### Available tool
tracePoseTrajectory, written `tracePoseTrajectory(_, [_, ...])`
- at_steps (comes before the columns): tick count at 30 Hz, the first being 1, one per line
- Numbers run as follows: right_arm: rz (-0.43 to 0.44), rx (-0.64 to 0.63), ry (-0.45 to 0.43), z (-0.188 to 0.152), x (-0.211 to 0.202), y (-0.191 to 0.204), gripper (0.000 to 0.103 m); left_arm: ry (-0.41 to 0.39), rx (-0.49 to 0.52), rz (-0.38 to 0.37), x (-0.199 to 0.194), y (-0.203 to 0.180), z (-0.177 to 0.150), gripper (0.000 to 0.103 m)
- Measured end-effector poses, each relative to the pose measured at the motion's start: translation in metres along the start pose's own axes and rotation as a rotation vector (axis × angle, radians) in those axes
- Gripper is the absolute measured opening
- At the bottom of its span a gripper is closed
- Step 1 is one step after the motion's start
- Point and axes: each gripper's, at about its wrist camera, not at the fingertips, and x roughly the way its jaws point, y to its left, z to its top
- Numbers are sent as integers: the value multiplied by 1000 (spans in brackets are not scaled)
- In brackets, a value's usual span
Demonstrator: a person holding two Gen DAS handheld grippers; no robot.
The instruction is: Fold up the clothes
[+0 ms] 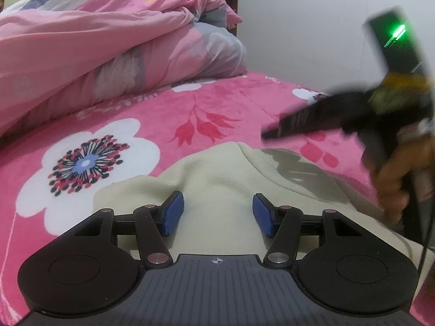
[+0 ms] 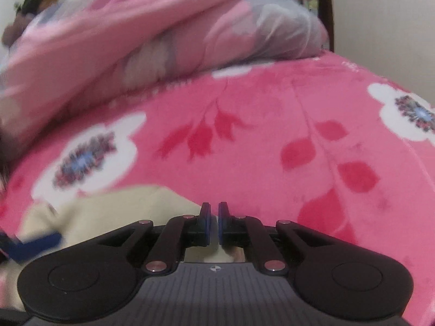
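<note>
A cream garment (image 1: 217, 174) lies on the pink floral blanket (image 1: 190, 114), bunched into a rounded hump with a grey printed patch on its right side. My left gripper (image 1: 217, 214) hovers low over it, open, with its blue pads (image 1: 174, 214) spread apart and nothing between them. My right gripper (image 1: 269, 134) comes in blurred from the right above the garment's far edge, held by a hand (image 1: 394, 184). In the right wrist view, the right gripper (image 2: 214, 222) is shut, with only a thin slit between its pads. There the cream garment (image 2: 108, 212) lies lower left.
A rumpled pink and grey duvet (image 1: 108, 43) is piled along the back of the bed. A white wall (image 1: 312, 27) and a dark wooden post (image 2: 327, 13) stand behind. A person (image 2: 35, 0) is at the far left. A blurred blue pad (image 2: 35, 244) of the left gripper shows.
</note>
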Motion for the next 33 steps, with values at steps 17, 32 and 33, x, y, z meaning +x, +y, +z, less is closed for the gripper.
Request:
tracePoseTrajectory(17, [100, -56, -145, -35, -100, 16, 6, -59, -35, -56, -80, 13, 3, 56])
tracePoseTrajectory(32, [72, -123, -156, -108, -131, 58, 6, -19, 138, 47, -75, -19, -47, 56])
tracePoseTrajectory(33, [73, -130, -157, -113, -136, 59, 6, -21, 141, 49, -75, -19, -48, 56])
